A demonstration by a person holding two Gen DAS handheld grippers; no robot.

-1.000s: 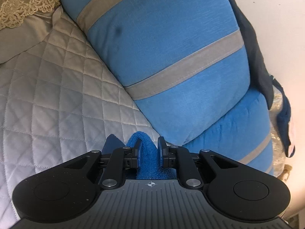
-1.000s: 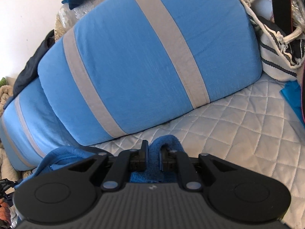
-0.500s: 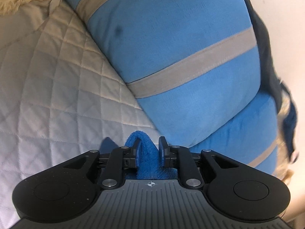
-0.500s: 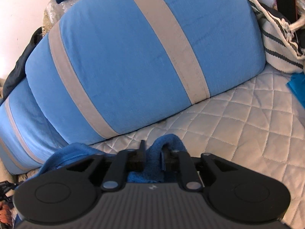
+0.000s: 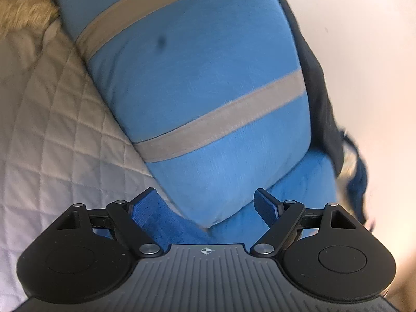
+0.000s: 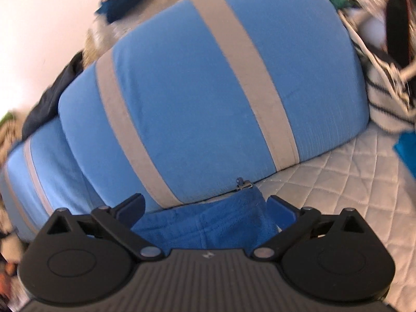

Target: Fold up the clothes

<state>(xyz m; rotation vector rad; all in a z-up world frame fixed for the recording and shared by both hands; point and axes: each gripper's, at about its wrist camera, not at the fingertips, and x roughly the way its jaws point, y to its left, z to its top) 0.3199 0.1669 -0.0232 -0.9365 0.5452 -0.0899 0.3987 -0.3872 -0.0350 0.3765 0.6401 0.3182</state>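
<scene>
Mostly hidden under both opening fingers: blue towel [image 6: 208, 223].

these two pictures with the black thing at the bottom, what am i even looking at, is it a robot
No robot here: a person holds a hand-held two-finger gripper in each hand, and each gripper carries a wide-angle camera looking forward along its fingers. The black ribbed shape at the bottom of each picture is the tool itself.

One picture comes from the left gripper, the other from the right gripper. Both look at a bed with a pale quilted cover and big blue cushions with grey stripes leaning at the back.

The clothing being folded is a dark blue fleecy garment, lying against the foot of the cushions. Its fabric lies between each pair of fingers, but both sets of jaws are opening and stand wide apart, so nothing is pinched.
</scene>
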